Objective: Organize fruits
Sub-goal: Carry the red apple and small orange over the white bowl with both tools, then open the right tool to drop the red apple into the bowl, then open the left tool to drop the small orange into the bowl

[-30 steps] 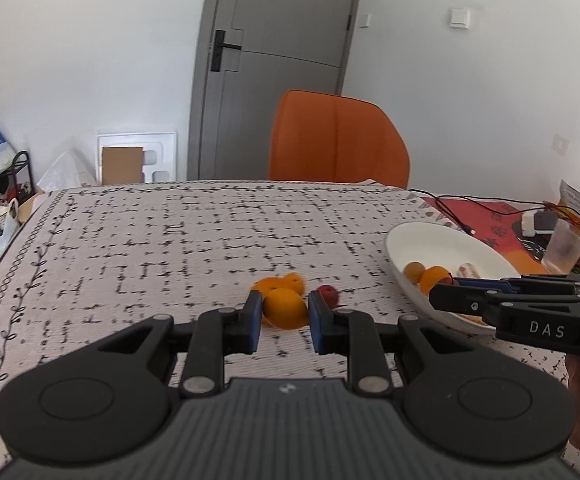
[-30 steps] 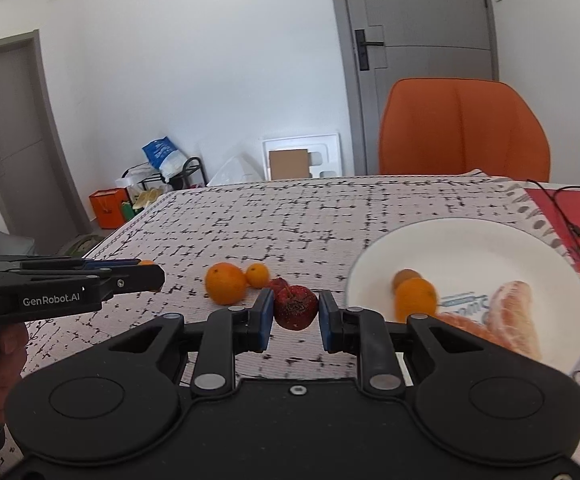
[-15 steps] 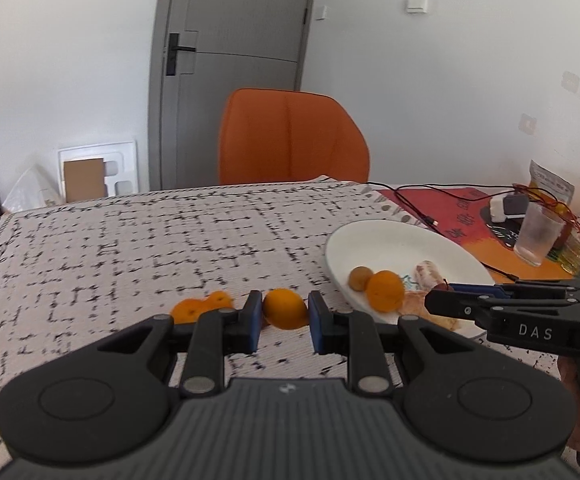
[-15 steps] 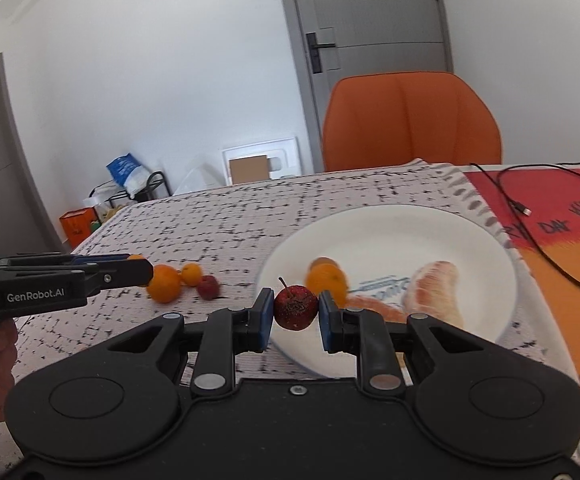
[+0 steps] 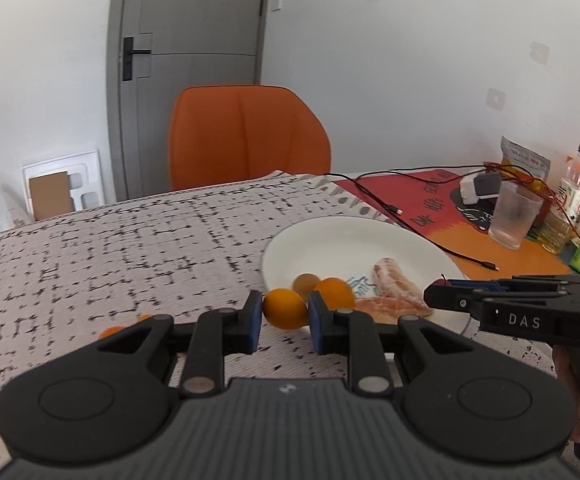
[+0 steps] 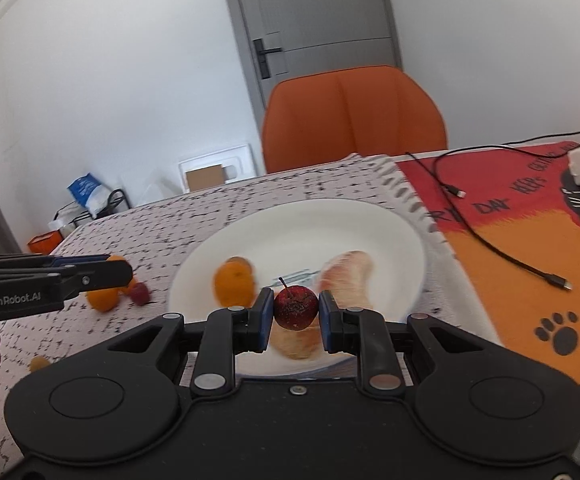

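My left gripper (image 5: 283, 316) is shut on a small orange (image 5: 285, 307), held just short of the white plate's (image 5: 350, 240) near-left rim. My right gripper (image 6: 294, 312) is shut on a small dark red fruit (image 6: 294, 306) with a stem, over the near part of the white plate (image 6: 310, 232). On the plate lie an orange (image 6: 234, 283), a brownish fruit (image 5: 305, 282) and peeled citrus pieces (image 6: 348, 272). In the left wrist view the right gripper (image 5: 438, 298) reaches in from the right over the plate. The left gripper (image 6: 117, 272) shows at the left of the right wrist view.
More oranges (image 6: 103, 298) and a red fruit (image 6: 139, 293) lie on the patterned tablecloth (image 5: 129, 248) left of the plate. A red-orange mat (image 6: 530, 248) with cables (image 6: 502, 256), a plastic cup (image 5: 514, 216) and bottles (image 5: 574, 192) is to the right. An orange chair (image 5: 245, 136) stands behind the table.
Both grippers have swung to the right with their fruit, from over the loose fruit on the cloth to the plate. The red fruit now hangs over the plate.
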